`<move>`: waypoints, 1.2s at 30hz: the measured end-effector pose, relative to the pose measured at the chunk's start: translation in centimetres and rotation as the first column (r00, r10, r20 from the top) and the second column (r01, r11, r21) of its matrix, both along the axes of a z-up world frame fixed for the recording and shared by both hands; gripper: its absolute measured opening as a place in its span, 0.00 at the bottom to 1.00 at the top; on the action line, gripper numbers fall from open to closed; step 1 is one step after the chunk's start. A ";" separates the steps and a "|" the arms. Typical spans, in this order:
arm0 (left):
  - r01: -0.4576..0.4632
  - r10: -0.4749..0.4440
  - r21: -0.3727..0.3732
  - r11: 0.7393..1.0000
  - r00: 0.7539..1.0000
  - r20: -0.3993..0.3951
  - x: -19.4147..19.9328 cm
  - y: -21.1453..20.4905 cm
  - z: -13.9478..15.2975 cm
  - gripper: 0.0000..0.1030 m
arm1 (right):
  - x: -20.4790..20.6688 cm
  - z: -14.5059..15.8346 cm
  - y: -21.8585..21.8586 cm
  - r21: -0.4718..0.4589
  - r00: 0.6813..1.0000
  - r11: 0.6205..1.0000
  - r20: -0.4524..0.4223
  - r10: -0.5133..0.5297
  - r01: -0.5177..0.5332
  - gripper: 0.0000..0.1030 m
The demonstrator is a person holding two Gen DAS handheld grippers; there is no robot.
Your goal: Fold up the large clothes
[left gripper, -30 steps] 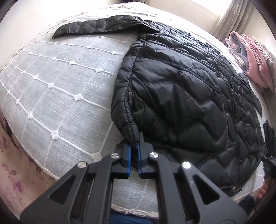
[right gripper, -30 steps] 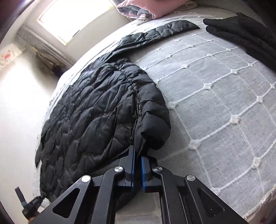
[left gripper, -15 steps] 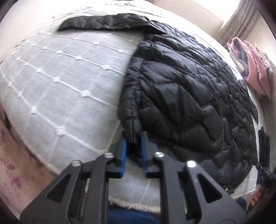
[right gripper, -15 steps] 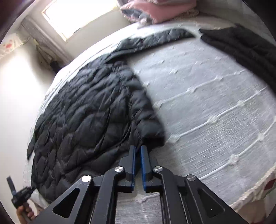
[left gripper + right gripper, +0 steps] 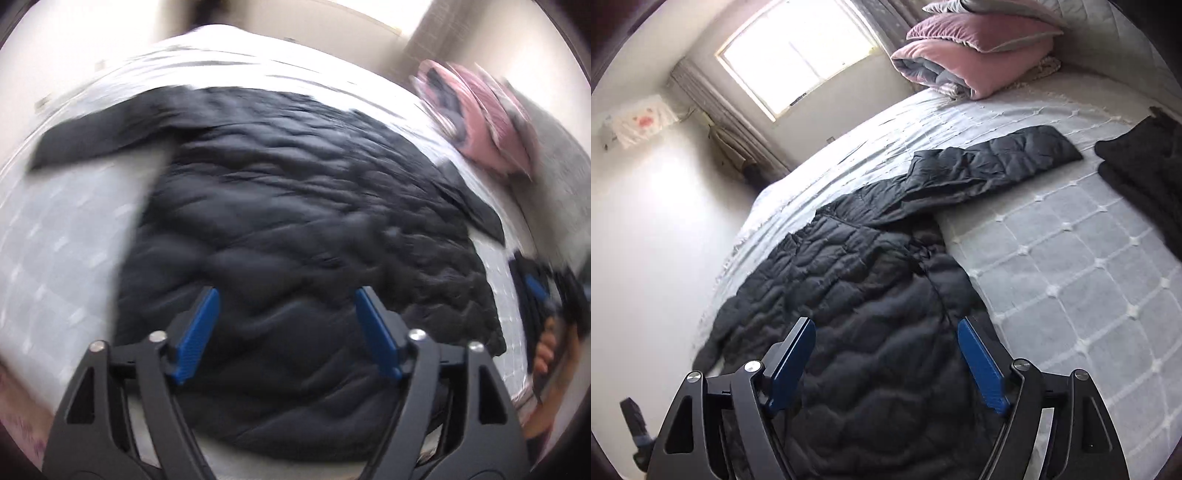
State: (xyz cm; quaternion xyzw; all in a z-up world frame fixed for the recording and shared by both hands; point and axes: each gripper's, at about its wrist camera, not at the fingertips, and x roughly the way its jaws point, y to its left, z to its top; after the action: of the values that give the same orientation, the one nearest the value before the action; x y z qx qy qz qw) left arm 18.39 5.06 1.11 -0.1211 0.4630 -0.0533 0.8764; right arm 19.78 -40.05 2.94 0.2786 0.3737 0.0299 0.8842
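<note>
A black quilted puffer jacket [image 5: 295,206] [image 5: 871,295] lies spread flat on a bed with a pale grid-patterned cover [image 5: 1071,266], one sleeve [image 5: 997,162] stretched out toward the pillows. My left gripper [image 5: 286,317] hovers above the jacket's lower part, its jaws opening wide with nothing pinched between the blue pads [image 5: 195,332]. Over the jacket's other side, my right gripper [image 5: 886,350] also has its jaws opening, empty, the blue pads [image 5: 982,369] apart above the fabric. The left wrist view is blurred by motion.
Folded pink and grey bedding [image 5: 975,51] sits at the head of the bed. Another dark garment [image 5: 1145,173] lies at the right edge. A window [image 5: 798,51] lights the far wall. The other gripper with a hand [image 5: 546,325] shows at the right of the left wrist view.
Both grippers were shut on the jacket's hem corners; they have let go, spread wide and lifted up and away. The jacket now lies flat and released.
</note>
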 end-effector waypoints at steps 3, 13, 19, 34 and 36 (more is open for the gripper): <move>0.110 -0.110 0.000 0.994 0.994 -0.005 4.5 -4.9 -0.6 0.76 | 2.3 -2.7 -1.1 -0.017 0.998 0.998 -0.005 -0.058 0.058 0.78; 0.275 -0.289 -0.116 0.955 0.947 -0.139 19.6 -15.8 -7.8 0.76 | 1.6 -7.7 -4.3 0.098 0.985 0.986 -0.124 -0.122 0.135 0.78; 0.315 -0.339 -0.333 0.889 0.941 -0.014 19.2 -16.1 -7.9 0.68 | 1.4 -7.4 -5.7 0.201 0.988 0.970 -0.105 -0.117 0.136 0.78; 0.733 -0.729 -0.052 0.678 0.680 0.078 4.6 -21.9 -4.6 0.37 | -0.1 -8.8 -8.6 0.284 0.969 0.931 -0.150 -0.194 0.230 0.78; 0.746 -0.743 -0.040 0.665 0.666 0.063 3.2 -21.4 -4.5 0.38 | -0.4 -8.9 -9.0 0.293 0.965 0.923 -0.156 -0.211 0.249 0.78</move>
State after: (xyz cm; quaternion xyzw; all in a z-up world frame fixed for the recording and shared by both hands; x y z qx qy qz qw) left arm 21.56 -16.34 -3.42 0.0524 0.4521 -0.4230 0.7836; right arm 19.38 -49.08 -5.98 0.4574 0.3820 -0.0328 0.8023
